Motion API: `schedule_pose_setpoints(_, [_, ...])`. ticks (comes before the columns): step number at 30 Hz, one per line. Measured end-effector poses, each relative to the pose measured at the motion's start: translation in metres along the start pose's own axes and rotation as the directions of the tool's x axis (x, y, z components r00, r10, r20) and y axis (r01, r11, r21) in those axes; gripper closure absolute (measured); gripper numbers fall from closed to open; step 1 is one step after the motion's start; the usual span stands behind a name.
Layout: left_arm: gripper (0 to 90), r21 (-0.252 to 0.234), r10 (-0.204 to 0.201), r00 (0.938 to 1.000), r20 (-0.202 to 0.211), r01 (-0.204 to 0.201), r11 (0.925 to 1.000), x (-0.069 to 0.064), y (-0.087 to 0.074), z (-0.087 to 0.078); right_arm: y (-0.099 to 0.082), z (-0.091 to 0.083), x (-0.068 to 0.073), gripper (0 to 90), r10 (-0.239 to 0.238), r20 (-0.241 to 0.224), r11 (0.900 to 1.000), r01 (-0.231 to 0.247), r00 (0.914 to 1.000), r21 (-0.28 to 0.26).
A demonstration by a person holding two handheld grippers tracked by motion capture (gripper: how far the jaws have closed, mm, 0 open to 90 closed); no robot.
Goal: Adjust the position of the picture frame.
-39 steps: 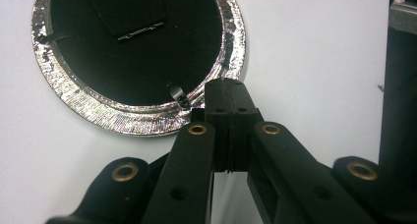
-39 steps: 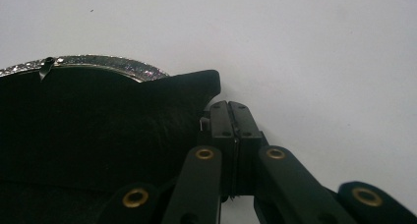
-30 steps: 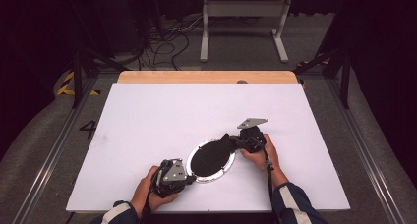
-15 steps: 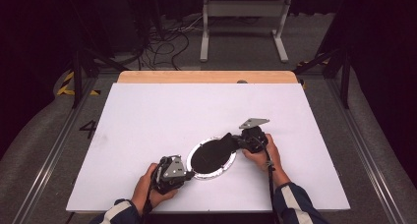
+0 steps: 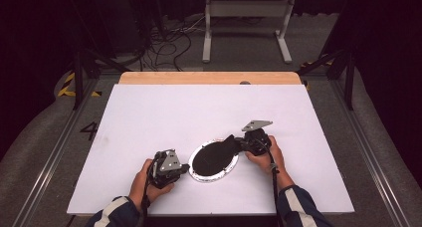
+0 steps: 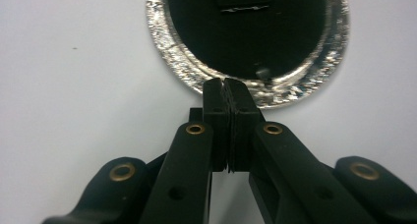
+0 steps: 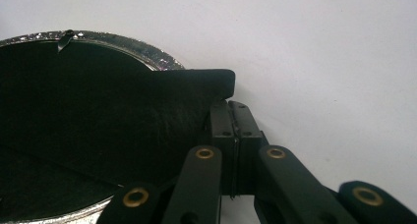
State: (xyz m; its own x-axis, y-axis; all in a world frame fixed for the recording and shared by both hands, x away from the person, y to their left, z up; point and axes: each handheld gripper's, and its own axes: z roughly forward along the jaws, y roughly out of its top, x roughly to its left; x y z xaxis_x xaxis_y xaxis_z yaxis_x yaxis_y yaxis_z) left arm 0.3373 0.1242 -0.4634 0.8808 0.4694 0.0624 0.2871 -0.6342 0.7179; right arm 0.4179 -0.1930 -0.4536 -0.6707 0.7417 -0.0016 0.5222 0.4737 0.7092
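1. A round foil tray (image 5: 215,160) with black contents is seen on the white surface (image 5: 199,112), near the front edge.
2. The tray's near-left rim is pinched by the left gripper (image 5: 185,168).
3. A black flap (image 5: 226,143) at the far-right rim is pinched by the right gripper (image 5: 238,143).

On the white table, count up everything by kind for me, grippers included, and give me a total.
Handheld grippers: 2, the left gripper and the right gripper, both with jaws shut
Round foil pans with a silvery rim: 1, the foil pan
Black flat pieces lying in the pan, one edge lifted at the right gripper: 1, the black piece
Total: 4
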Motion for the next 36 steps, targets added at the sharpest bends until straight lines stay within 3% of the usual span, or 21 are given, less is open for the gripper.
schedule_pose_setpoints(1, [88.8,-0.008,0.005,0.9996,0.027,-0.005,1.0000,-0.003,0.000,-0.003,0.000,0.000,0.000,90.0,-0.006,0.003,1.0000,0.006,1.0000,0.004])
schedule_pose_setpoints(2, [88.8,-0.008,0.005,0.9996,0.027,-0.005,1.0000,-0.003,0.000,-0.003,0.000,0.000,0.000,90.0,-0.006,0.003,1.0000,0.006,1.0000,0.004])
schedule_pose_setpoints(3, [88.8,-0.021,0.012,0.9979,0.064,-0.010,0.9997,-0.009,0.000,-0.006,0.000,0.000,0.000,90.0,-0.008,0.001,0.9999,0.008,1.0000,0.007])
schedule_pose_setpoints(4, [88.8,-0.021,0.012,0.9979,0.064,-0.010,0.9997,-0.009,0.000,-0.006,0.000,0.000,0.000,90.0,-0.008,0.001,0.9999,0.008,1.0000,0.007])
schedule_pose_setpoints(7, [88.8,-0.034,0.041,0.9901,0.134,-0.037,0.9987,-0.024,0.002,-0.008,0.000,-0.001,-0.001,90.0,-0.009,-0.004,0.9999,0.009,1.0000,0.010])
schedule_pose_setpoints(12, [87.1,-0.023,0.068,0.9842,0.163,-0.065,0.9976,-0.035,0.008,0.001,0.000,-0.002,-0.001,90.0,-0.005,-0.007,0.9999,0.005,1.0000,0.012])
schedule_pose_setpoints(15, [86.2,-0.002,0.075,0.9850,0.156,-0.075,0.9972,-0.038,0.011,0.009,0.000,-0.002,-0.002,90.0,-0.005,-0.007,0.9999,0.005,1.0000,0.010])
schedule_pose_setpoints(18, [86.3,-0.018,0.073,0.9884,0.133,-0.071,0.9973,-0.038,0.013,0.013,-0.001,-0.002,-0.001,90.0,-0.003,-0.008,0.9999,0.003,1.0000,0.011])
schedule_pose_setpoints(20, [89.4,-0.029,0.052,0.9908,0.125,-0.048,0.9984,-0.039,0.012,0.015,-0.001,-0.002,-0.002,90.0,0.005,-0.014,0.9999,-0.005,0.9999,0.013])
schedule_pose_setpoints(23, [90.0,-0.027,0.080,0.9911,0.106,-0.078,0.9966,-0.039,0.014,0.015,-0.002,-0.003,-0.002,90.0,0.011,-0.015,0.9999,-0.010,0.9998,0.013])
schedule_pose_setpoints(25, [90.0,-0.024,0.075,0.9922,0.100,-0.073,0.9971,-0.039,0.014,0.015,-0.002,-0.004,-0.001,90.0,0.014,-0.012,0.9998,-0.013,0.9998,0.018])
schedule_pose_setpoints(36, [90.0,-0.020,0.055,0.9949,0.085,-0.054,0.9984,-0.028,0.014,0.016,-0.007,-0.010,-0.003,90.0,0.019,-0.017,0.9997,-0.019,0.9997,0.017])
